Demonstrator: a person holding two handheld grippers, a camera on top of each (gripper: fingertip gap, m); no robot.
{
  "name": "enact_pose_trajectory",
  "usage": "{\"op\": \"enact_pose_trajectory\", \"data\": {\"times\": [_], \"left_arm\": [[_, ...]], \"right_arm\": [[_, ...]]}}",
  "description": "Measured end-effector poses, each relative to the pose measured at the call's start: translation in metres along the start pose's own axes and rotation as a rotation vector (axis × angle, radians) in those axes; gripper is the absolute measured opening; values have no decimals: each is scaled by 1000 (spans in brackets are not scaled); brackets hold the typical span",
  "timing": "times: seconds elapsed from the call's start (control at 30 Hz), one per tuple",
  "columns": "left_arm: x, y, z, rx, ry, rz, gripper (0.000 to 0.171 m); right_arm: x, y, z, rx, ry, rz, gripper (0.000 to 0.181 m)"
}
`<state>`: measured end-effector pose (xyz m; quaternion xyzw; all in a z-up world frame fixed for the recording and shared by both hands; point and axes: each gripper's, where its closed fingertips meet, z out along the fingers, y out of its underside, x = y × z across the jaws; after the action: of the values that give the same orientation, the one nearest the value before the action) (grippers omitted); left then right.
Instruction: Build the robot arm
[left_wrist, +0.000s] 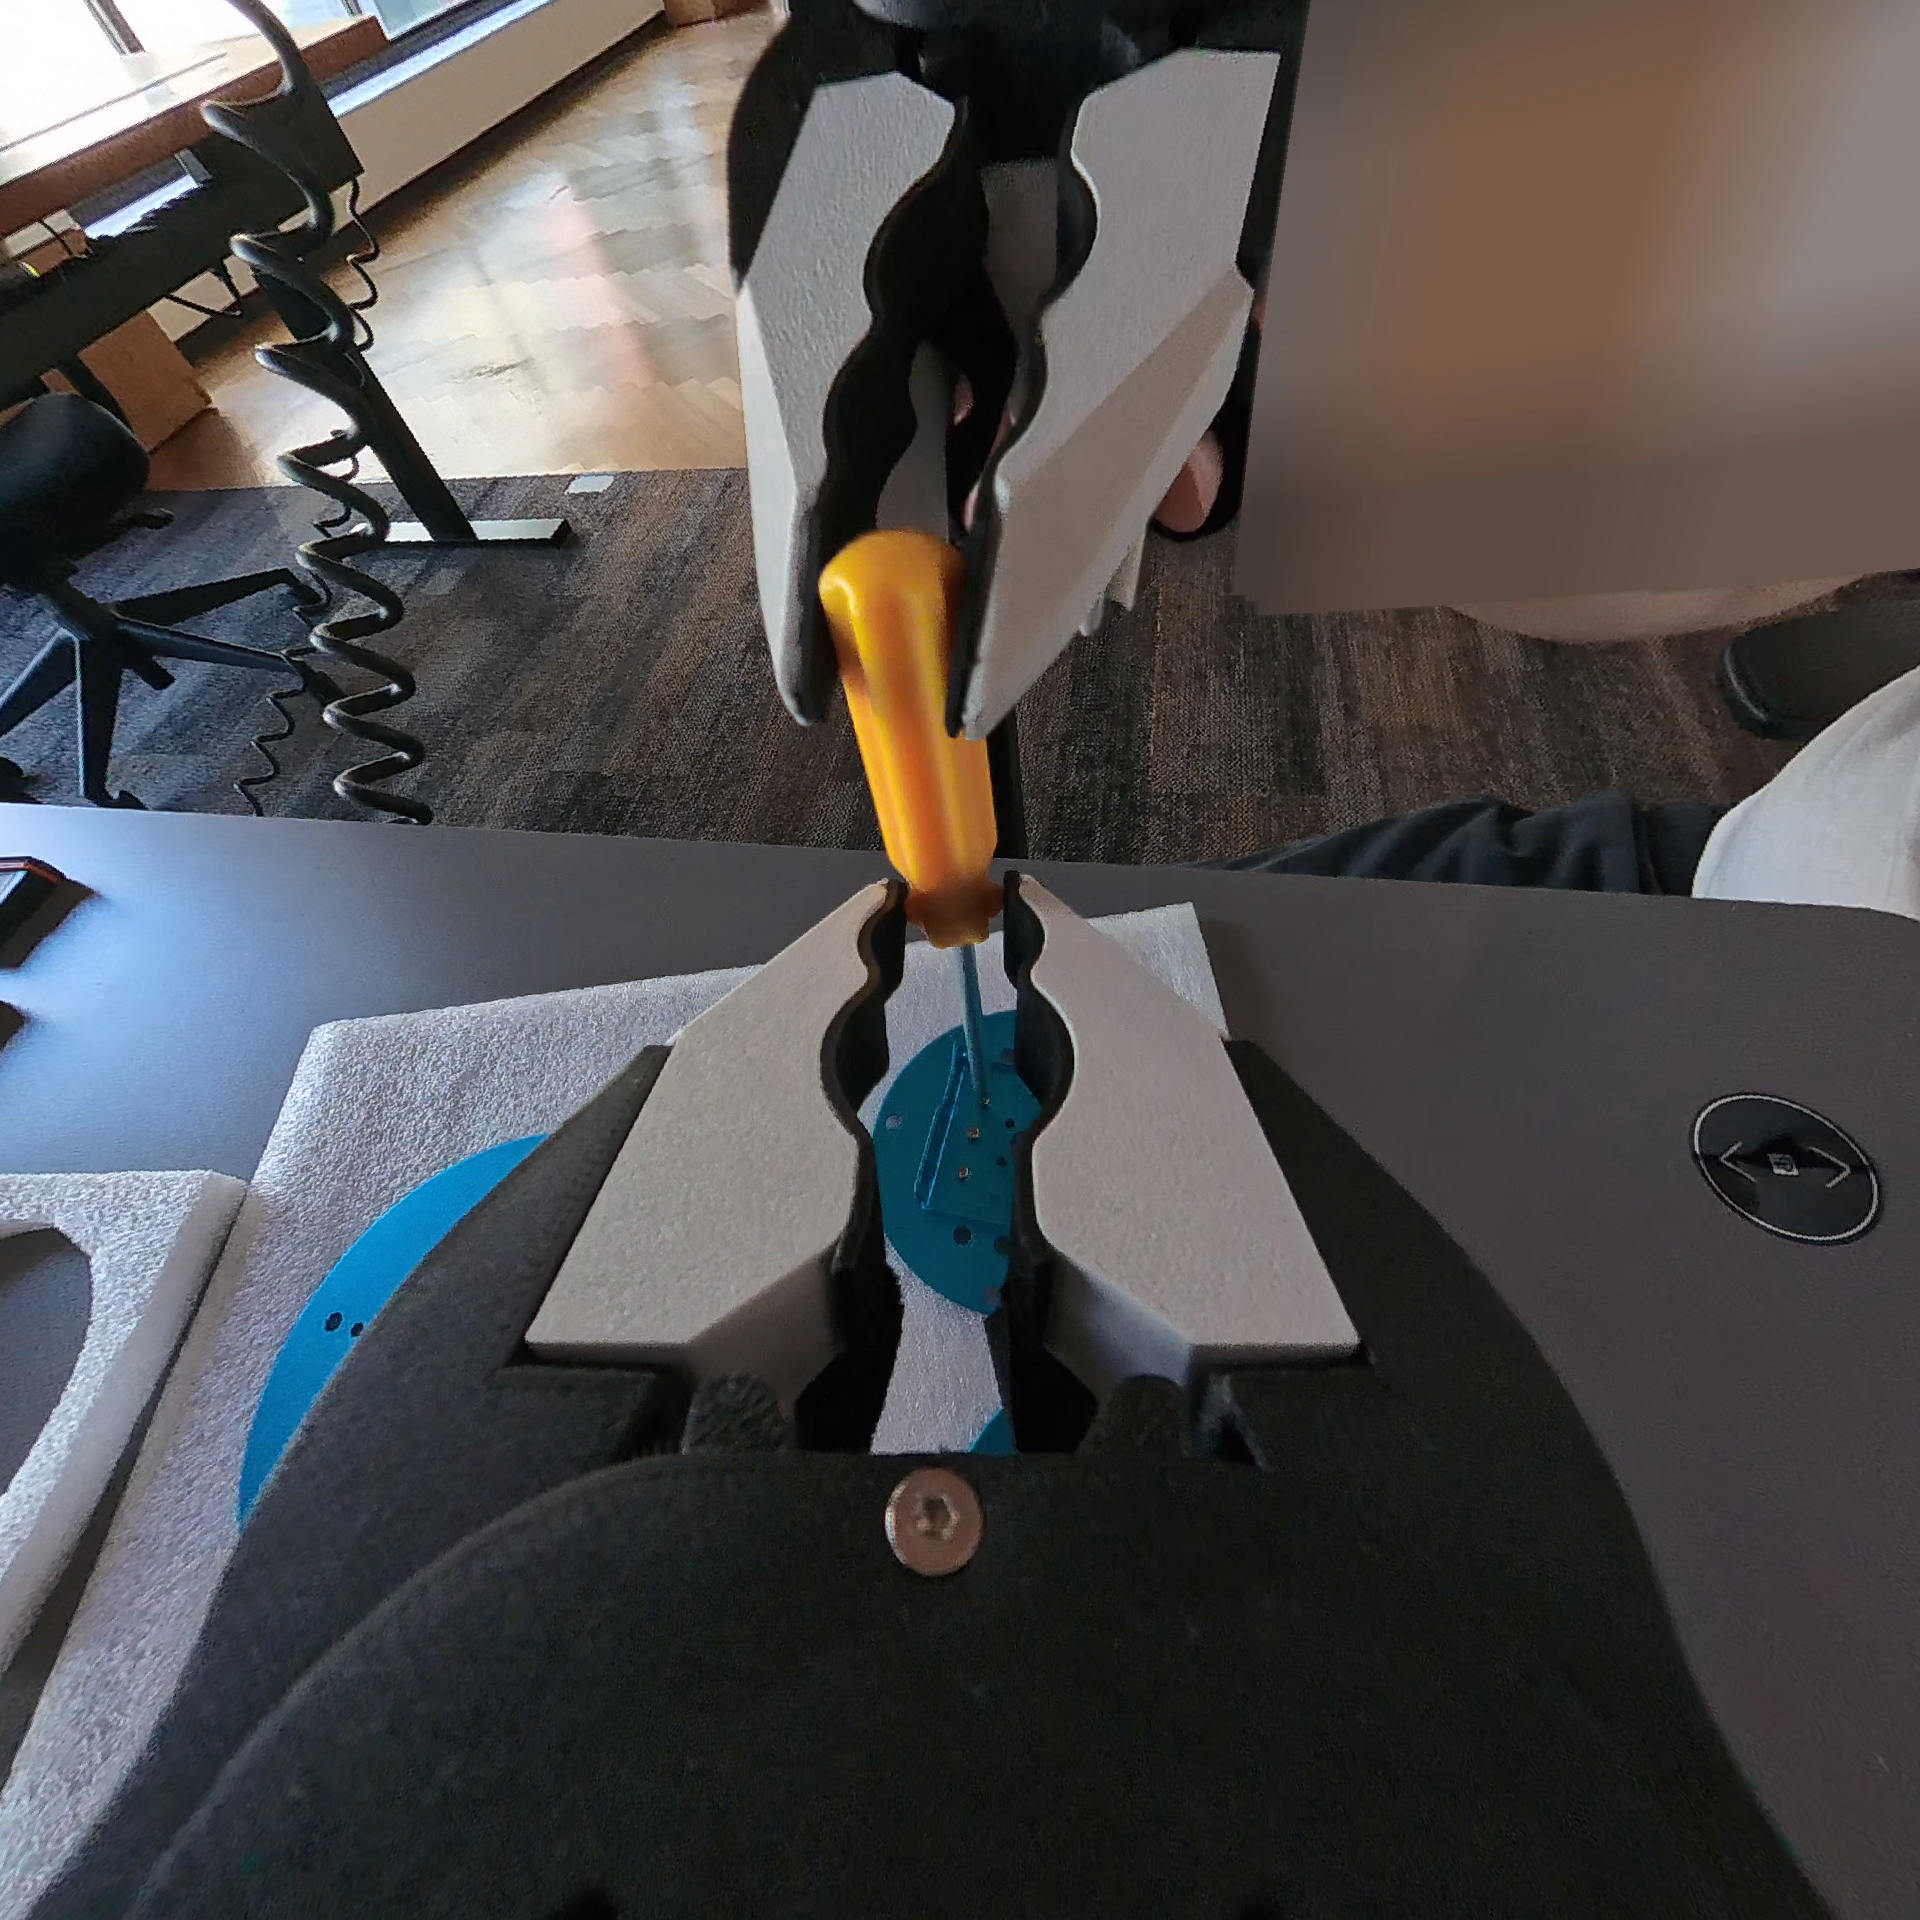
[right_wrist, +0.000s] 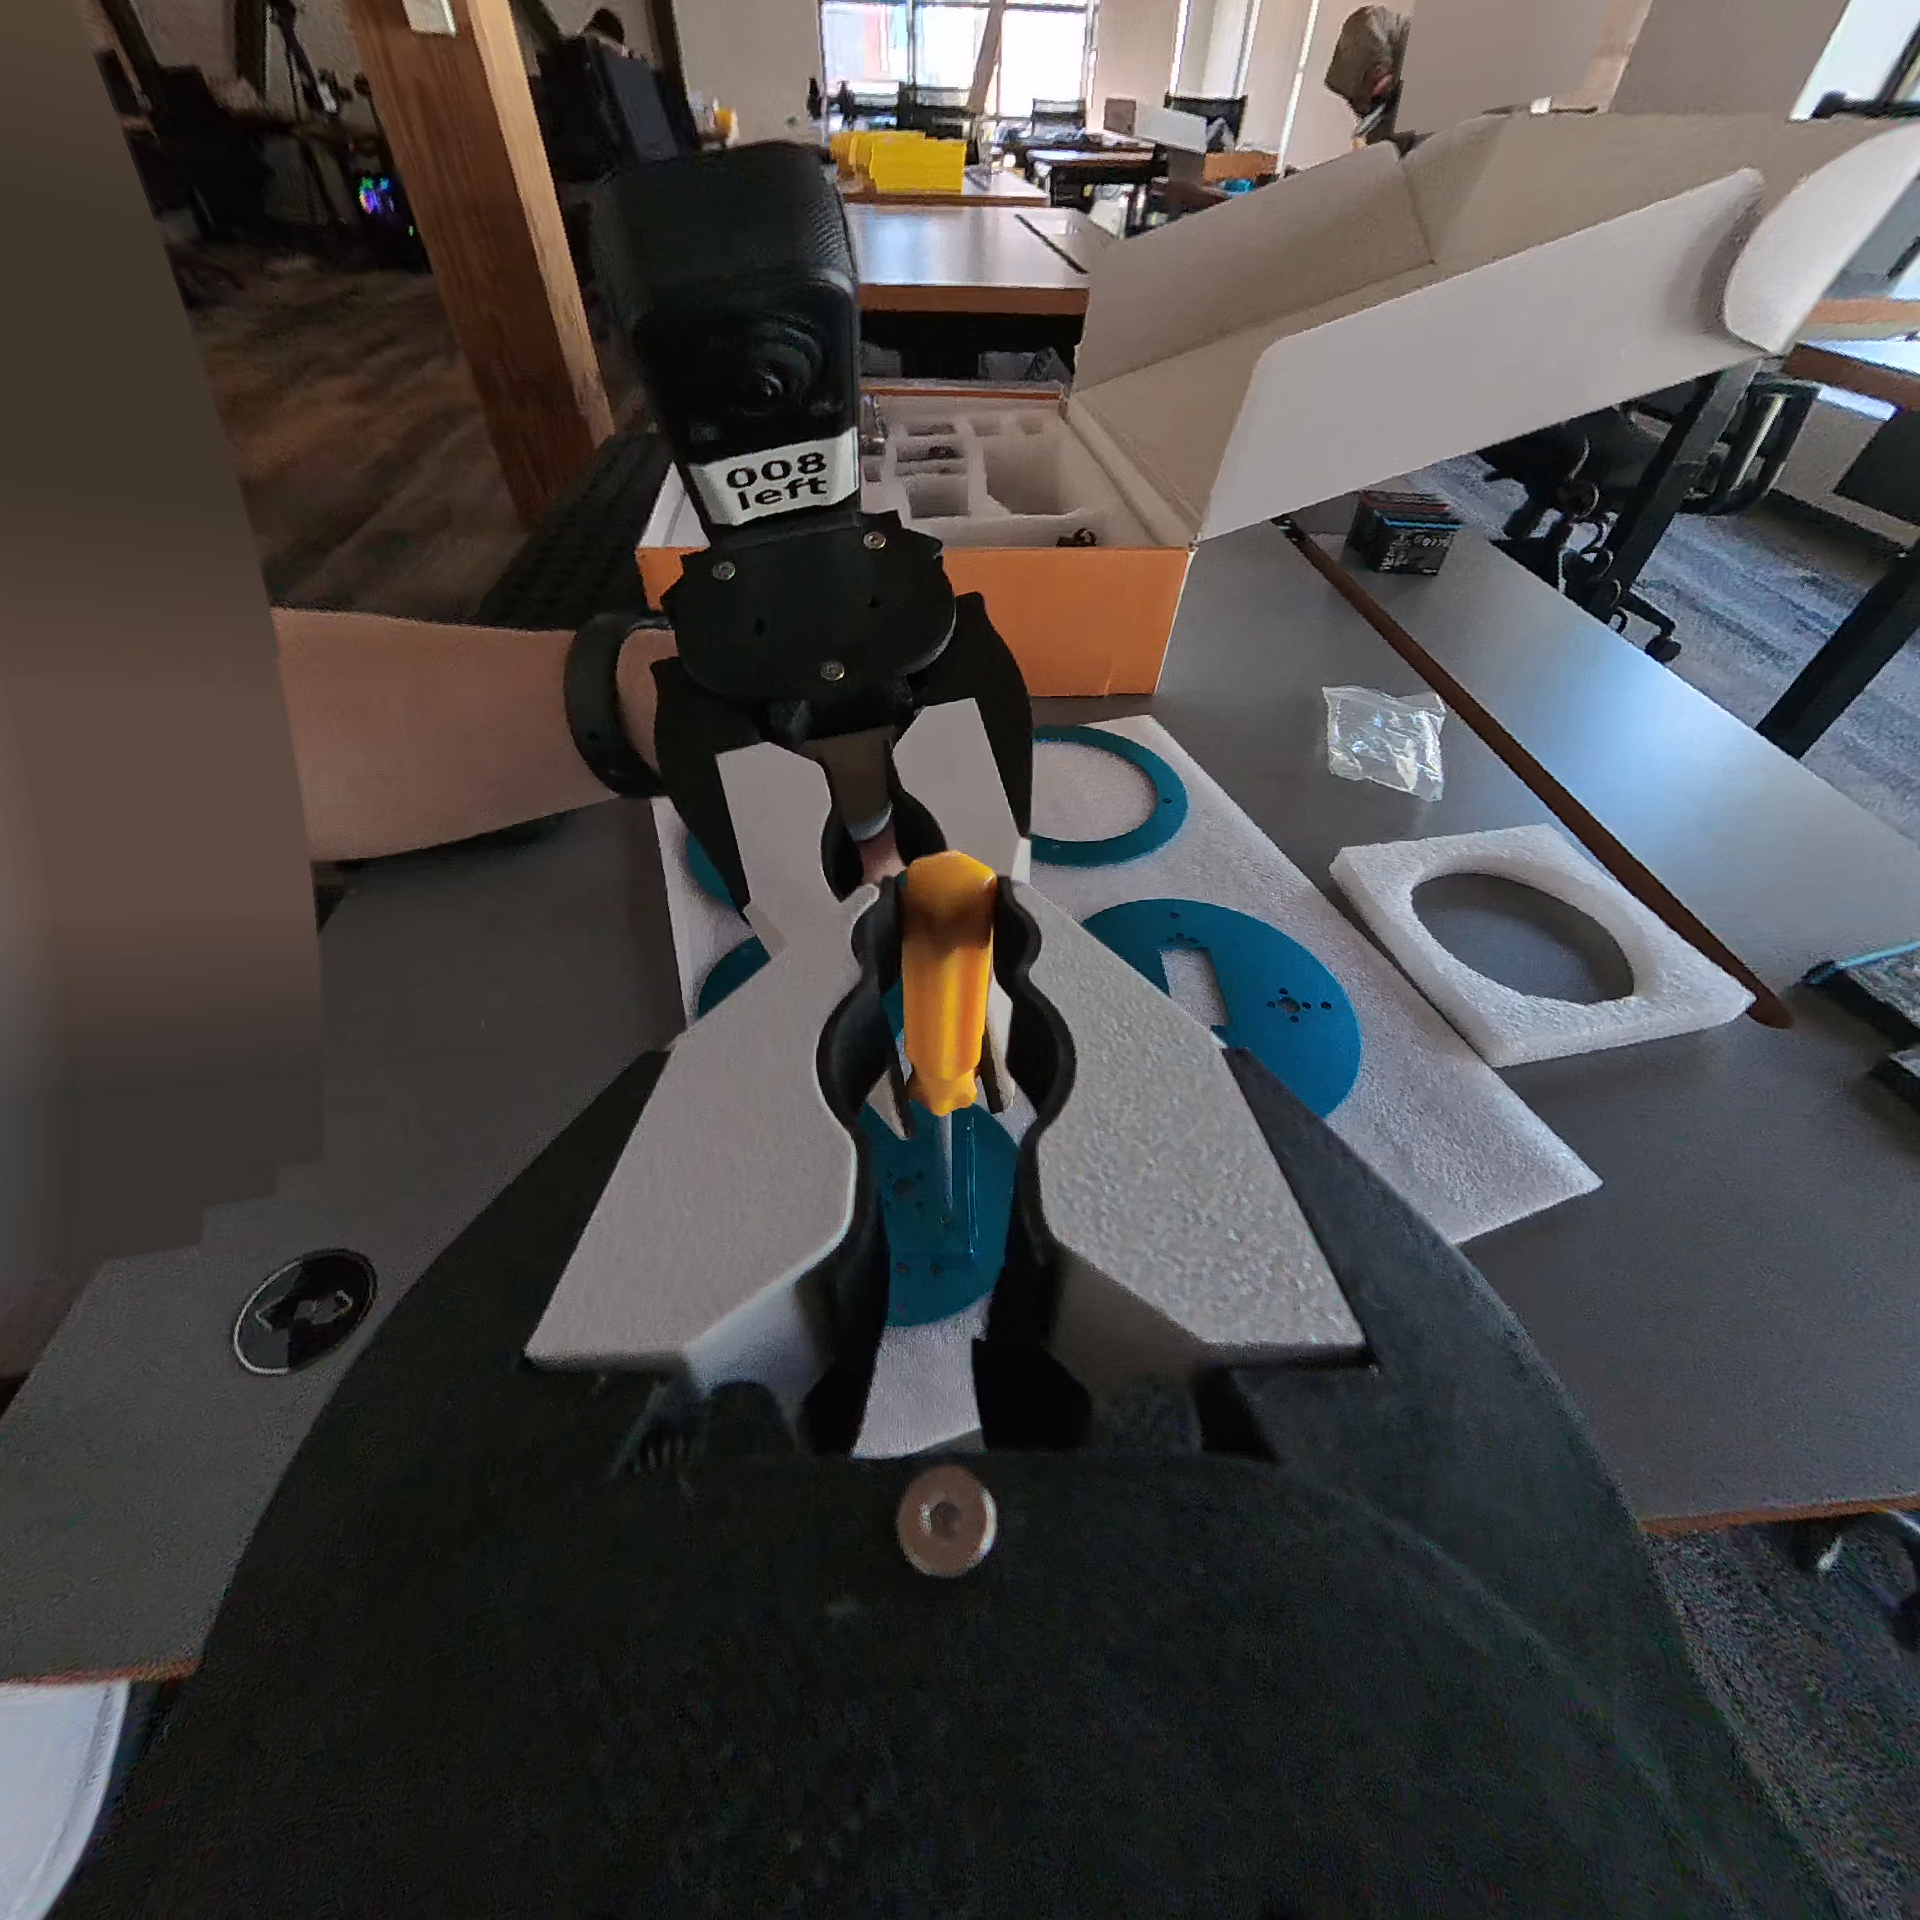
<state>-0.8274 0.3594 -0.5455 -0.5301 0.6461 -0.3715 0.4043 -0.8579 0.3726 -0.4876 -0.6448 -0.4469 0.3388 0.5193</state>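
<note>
Screwdriver (right_wrist: 940, 997) stands upright, handle gripped in our right tongs (right_wrist: 940, 904), tip on the blue disc (right_wrist: 935, 1236) mid-foam, while our left tongs (left_wrist: 943, 899) pinch its collar from the opposite side.

One screwdriver (right_wrist: 940, 997), four blue plates (right_wrist: 1262, 997) (perhaps five).
</note>
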Motion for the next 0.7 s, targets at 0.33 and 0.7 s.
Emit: {"op": "enact_pose_trajectory", "data": {"times": [0.33,0.7], "left_arm": [[0,7,2,-20,-36,-60,16],[-2,19,21,-40,-168,-138,16]], "right_arm": [[-5,1,3,-38,-61,12,16],[1,3,3,-49,58,11,16]]}}
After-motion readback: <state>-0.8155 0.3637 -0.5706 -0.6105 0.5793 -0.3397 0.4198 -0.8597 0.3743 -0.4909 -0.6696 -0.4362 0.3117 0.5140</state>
